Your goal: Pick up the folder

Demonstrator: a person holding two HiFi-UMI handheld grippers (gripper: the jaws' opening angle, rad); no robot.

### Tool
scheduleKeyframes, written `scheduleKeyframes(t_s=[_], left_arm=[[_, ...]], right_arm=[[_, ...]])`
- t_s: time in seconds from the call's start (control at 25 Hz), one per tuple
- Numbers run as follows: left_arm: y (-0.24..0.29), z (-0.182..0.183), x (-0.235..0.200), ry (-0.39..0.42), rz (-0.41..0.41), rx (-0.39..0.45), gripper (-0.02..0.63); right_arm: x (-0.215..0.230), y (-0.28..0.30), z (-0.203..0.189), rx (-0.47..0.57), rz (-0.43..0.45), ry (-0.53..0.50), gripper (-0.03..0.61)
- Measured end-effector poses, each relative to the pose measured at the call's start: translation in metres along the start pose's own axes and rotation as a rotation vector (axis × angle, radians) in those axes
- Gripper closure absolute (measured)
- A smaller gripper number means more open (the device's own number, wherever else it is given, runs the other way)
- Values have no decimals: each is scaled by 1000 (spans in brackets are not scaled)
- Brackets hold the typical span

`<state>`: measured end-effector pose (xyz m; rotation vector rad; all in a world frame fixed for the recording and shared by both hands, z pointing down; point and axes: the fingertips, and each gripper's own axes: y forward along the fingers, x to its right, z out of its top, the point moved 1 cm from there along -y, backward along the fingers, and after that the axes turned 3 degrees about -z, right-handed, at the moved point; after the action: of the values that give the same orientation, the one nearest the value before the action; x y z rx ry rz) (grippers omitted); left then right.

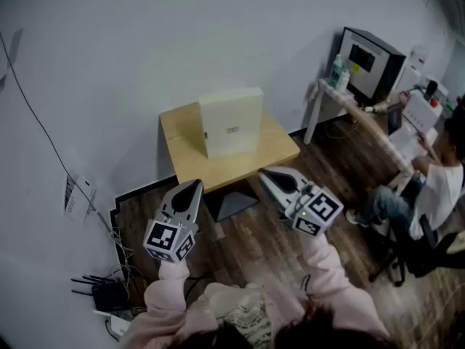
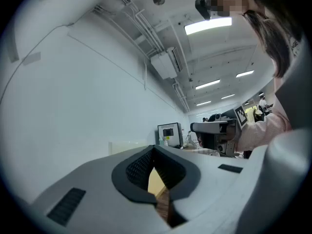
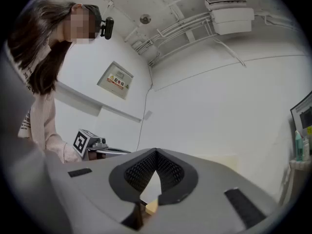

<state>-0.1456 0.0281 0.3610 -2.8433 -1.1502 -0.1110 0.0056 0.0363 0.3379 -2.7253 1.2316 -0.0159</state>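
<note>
Only the head view gives me the layout; the gripper views add ceiling lights [image 2: 209,26] and a wall sign [image 3: 118,80]; small wooden table [image 1: 185,140] against the white wall [image 1: 145,49], dark plank floor [image 1: 240,246], seated person [image 1: 436,187] at right; folder [image 1: 231,122] stands upright toward the table's back edge; left gripper [image 1: 196,185] and right gripper [image 1: 265,173] hang near its front corners, apart from the folder, jaws together on nothing.

The wall [image 1: 145,49] rises close behind the folder [image 1: 231,121] at the far side of the wooden table [image 1: 218,167]. The tabletop nearer than the folder is bare, open from near, left and right.
</note>
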Motion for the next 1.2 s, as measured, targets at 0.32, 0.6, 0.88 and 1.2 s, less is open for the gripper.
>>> scheduleKeyframes(t_s=[0.32, 0.6, 0.88, 1.2], left_arm=[[2, -2, -2, 4, -4, -8, 620], [5, -8, -3, -4, -2, -17, 620], [15, -13, 3, -3, -16, -29, 620], [32, -21, 11, -11, -2, -37, 620]], right_arm=[[4, 3, -4, -3, -6, 11, 580], [8, 4, -12, -15, 0, 27, 580], [11, 3, -21, -53, 36, 12, 580], [29, -3, -28, -63, 59, 7, 580]])
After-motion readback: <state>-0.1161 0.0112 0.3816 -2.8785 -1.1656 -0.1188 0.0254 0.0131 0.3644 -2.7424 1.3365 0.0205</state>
